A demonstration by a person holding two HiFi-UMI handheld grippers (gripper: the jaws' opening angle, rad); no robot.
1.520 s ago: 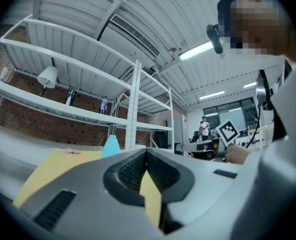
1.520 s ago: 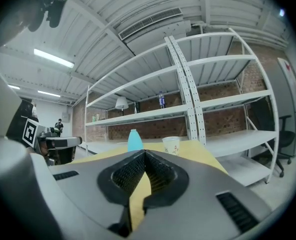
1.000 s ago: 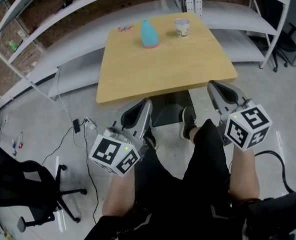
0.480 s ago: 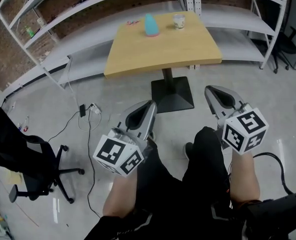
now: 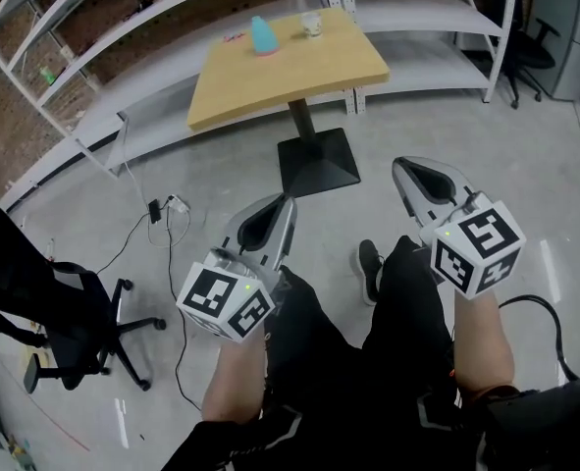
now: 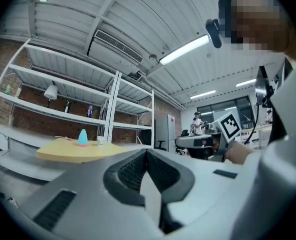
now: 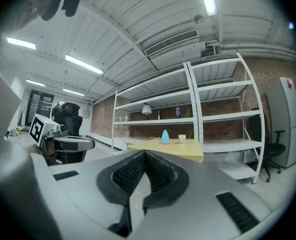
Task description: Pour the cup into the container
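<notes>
A black office chair (image 5: 69, 312) stands far left on the grey floor (image 5: 486, 145). My left gripper (image 5: 288, 200) is closed, empty. Well ahead, the wooden table (image 5: 299, 72) before the shelves (image 5: 417, 13) carries the blue container (image 5: 262, 35), the cup (image 5: 311, 24) right of it. My right gripper (image 5: 399, 167) is closed, empty.

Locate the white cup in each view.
Head view: white cup near the top edge, slightly right of centre.
Left gripper view: white cup, tiny, left of centre.
Right gripper view: white cup, small, right of centre.
Shared landmark: blue container, just left of it in all three views.
</notes>
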